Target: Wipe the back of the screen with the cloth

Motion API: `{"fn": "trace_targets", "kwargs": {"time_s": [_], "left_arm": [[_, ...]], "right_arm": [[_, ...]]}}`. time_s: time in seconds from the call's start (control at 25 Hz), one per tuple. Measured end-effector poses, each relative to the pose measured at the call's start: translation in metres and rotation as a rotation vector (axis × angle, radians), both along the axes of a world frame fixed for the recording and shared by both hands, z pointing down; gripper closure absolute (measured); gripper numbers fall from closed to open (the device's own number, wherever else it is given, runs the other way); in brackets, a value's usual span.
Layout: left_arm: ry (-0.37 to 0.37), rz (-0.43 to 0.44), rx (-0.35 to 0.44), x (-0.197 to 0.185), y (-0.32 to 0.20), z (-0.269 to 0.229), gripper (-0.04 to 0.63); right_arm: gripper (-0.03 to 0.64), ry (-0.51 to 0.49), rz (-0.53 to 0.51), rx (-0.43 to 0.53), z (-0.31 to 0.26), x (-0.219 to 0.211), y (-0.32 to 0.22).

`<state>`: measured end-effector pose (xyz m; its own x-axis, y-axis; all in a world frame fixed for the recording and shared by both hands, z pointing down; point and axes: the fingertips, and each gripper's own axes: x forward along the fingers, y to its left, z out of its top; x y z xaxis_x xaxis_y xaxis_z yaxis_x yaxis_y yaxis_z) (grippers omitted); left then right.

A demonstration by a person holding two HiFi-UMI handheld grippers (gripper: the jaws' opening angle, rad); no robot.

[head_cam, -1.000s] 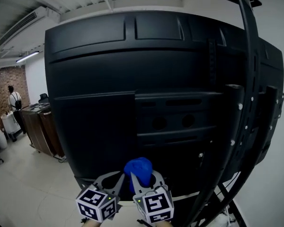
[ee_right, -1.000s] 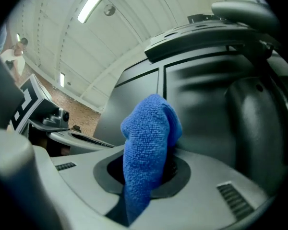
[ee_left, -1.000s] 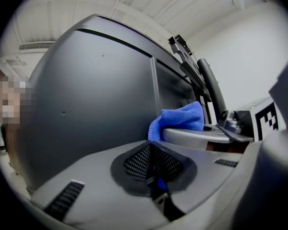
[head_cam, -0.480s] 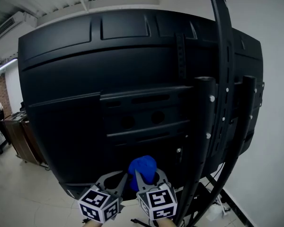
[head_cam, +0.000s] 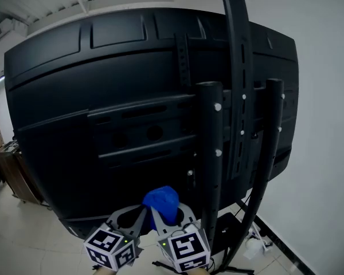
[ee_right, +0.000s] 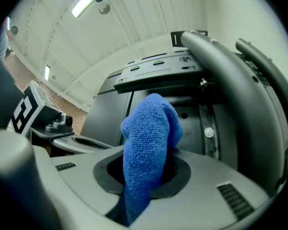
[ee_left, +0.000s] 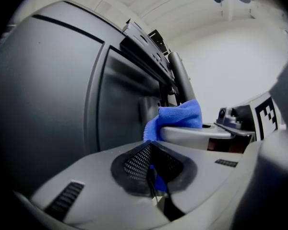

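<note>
the screen (head_cam: 103, 96) fills most of the head view. its black moulded back faces me, with ribbed panels and a recessed centre section carrying two round holes. the black stand (head_cam: 209, 153) runs up the right part of that back: two thick round posts with pale bolt heads, and a thinner curved bar between them that rises past the screen's top edge. a white wall (head_cam: 327, 125) lies to the right of the screen, and a pale tiled floor (head_cam: 23, 239) lies below it on the left.

both grippers sit near me at the bottom of the head view, side by side and close together, below the screen's lower edge. the right gripper (head_cam: 171, 213) is clamped on the cloth (head_cam: 162, 202). the right gripper view shows the blue fabric pinched in the jaws and standing up out of them as a rounded bundle. the bundle's top lies against or just short of the lower back panel, left of the nearer post; contact cannot be confirmed. the left gripper (head_cam: 131, 216) has its jaws pressed together. a thin blue sliver shows at the seam in the left gripper view, and i cannot tell what it is.
</note>
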<state>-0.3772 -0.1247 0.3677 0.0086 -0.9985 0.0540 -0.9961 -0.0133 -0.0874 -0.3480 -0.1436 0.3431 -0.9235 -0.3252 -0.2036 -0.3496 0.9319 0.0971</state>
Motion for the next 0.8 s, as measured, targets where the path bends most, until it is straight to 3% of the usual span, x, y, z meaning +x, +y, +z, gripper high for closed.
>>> {"fn": "trace_targets", "kwargs": {"time_s": [0.2, 0.48, 0.8], "left_arm": [[0.059, 0.007, 0.038, 0.058, -0.005, -0.019, 0.589], [0.049, 0.069, 0.081, 0.192, -0.040, -0.051, 0.589], [0.046, 0.177, 0.044, 0.311, -0.095, -0.099, 0.589]], "right_arm": [[0.565, -0.042, -0.055, -0.036, -0.016, 0.064, 0.000], [0.565, -0.047, -0.073, -0.050, -0.045, 0.193, -0.026], [0.565, -0.031, -0.065, -0.060, -0.097, 0.308, -0.071]]}}
